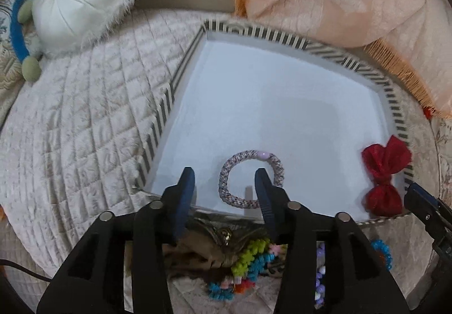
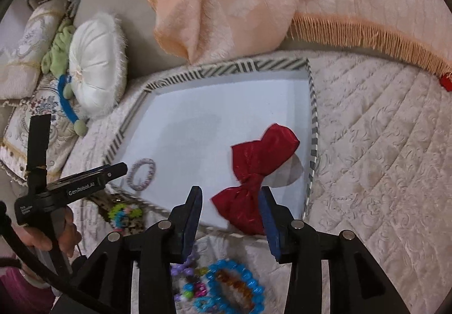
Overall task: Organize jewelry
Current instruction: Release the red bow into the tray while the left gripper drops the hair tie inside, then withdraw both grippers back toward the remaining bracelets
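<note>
Jewelry is partly sorted: hair tie (image 1: 250,178) and red bow (image 2: 260,181), both judged light and soft, lie in the striped tray (image 1: 158,127), unpinched between spread left gripper (image 1: 226,187) and right gripper (image 2: 231,206) fingers; best pinched at band or knot.

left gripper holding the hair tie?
No: the left gripper is open, and the hair tie lies loose in the tray.
</note>
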Motion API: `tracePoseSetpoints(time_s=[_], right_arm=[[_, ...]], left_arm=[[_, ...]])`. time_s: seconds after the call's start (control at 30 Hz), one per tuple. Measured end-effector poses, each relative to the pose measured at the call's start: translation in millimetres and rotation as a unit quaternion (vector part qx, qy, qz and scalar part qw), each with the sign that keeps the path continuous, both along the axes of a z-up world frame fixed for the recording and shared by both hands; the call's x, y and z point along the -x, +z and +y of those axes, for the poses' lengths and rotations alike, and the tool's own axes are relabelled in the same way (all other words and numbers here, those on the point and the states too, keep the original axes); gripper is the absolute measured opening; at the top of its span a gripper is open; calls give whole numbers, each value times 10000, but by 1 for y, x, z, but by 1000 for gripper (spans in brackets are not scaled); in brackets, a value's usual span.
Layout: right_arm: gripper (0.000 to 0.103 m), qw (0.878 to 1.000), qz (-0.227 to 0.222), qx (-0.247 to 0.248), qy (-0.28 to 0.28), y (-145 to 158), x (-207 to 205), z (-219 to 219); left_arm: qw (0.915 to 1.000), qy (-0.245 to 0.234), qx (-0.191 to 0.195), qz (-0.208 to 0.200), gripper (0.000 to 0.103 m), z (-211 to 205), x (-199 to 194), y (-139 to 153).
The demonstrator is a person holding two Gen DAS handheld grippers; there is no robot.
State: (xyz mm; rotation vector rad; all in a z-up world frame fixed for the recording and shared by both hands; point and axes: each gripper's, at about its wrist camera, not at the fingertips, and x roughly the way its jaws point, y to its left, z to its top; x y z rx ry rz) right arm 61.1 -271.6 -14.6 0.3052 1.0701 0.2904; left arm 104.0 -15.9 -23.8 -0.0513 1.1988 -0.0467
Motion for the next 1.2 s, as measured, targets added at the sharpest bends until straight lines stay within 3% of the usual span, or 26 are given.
tracePoseSetpoints(time_s=[0.33,0.77,1.2], right_arm=[[41,9988,-481,-100,-69,50,41,22],[53,9971,-756,-42,-63,75,87,49],[55,9963,-852,73,80,85,116,64]], left_arm=[[9979,-1,-164,-629,45,6,32,46],[9945,28,-196,-1030,45,7,95,74],[9914,87,-277,-1278,45,7,133,87]])
